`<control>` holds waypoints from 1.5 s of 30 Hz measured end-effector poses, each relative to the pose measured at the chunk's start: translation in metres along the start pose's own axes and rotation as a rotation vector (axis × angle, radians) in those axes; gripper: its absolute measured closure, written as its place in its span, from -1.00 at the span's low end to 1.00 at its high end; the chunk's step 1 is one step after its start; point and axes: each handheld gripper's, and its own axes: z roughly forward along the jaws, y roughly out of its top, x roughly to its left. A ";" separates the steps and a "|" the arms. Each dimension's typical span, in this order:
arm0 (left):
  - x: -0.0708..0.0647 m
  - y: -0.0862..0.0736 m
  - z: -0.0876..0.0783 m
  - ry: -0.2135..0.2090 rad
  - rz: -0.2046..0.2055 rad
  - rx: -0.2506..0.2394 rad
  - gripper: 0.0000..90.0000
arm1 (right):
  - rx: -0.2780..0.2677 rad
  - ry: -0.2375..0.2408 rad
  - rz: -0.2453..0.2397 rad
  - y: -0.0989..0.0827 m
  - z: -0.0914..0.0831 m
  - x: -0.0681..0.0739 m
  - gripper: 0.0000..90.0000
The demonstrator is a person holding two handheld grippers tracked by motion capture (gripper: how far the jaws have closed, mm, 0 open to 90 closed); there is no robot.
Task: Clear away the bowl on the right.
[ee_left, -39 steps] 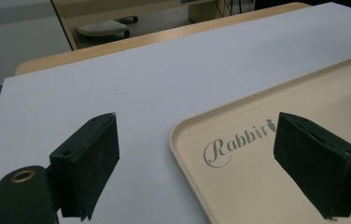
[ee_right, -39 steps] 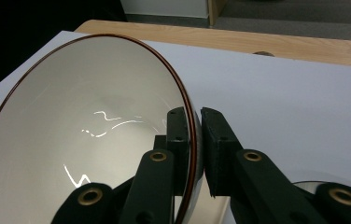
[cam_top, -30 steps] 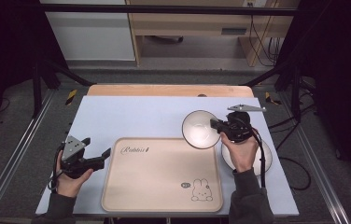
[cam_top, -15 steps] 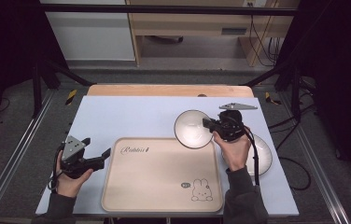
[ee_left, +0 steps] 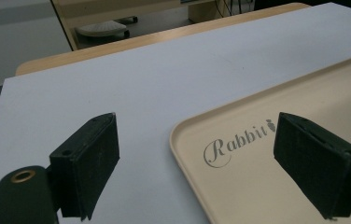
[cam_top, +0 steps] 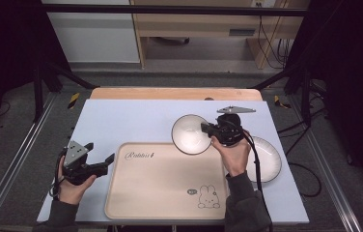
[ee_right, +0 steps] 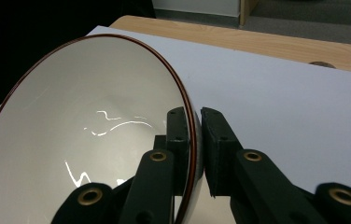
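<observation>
- One table (cam_top: 121,116) with one beige tray (cam_top: 160,188) is laid out just beside the wide, empty left gripper (cam_top: 103,163).
- Two dishes are counted: one plate (cam_top: 269,162) under the right wrist, one white bowl (cam_top: 189,134).
- The bowl is clamped by its rim in the right gripper (cam_top: 207,130), tilted, above the tray's far edge.
- Judged step: transfer to the tray; levelling and lowering are called for next.

A white plate (cam_top: 266,157) lies right of the beige tray (cam_top: 160,193), apparently apart.

Lab: black-framed rig (cam_top: 179,9), cables (cam_top: 271,38)
</observation>
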 end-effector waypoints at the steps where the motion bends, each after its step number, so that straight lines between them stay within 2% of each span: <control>1: 0.000 0.000 0.000 0.000 0.000 0.000 -0.69 | 0.003 -0.002 -0.001 0.000 0.001 0.001 0.83; 33: 0.000 0.000 0.000 0.000 0.000 -0.002 -0.69 | 0.066 0.029 -0.015 -0.012 0.038 0.017 0.83; 35: 0.000 0.000 -0.001 -0.002 -0.004 -0.002 -0.69 | 0.075 0.032 0.003 -0.014 0.040 0.017 0.83; 39: 0.000 0.000 -0.001 -0.002 -0.004 -0.003 -0.69 | 0.090 0.017 -0.005 -0.017 0.046 0.018 0.83; 45: 0.000 0.000 -0.001 -0.002 -0.003 -0.003 -0.69 | 0.102 0.028 -0.002 -0.019 0.052 0.020 0.83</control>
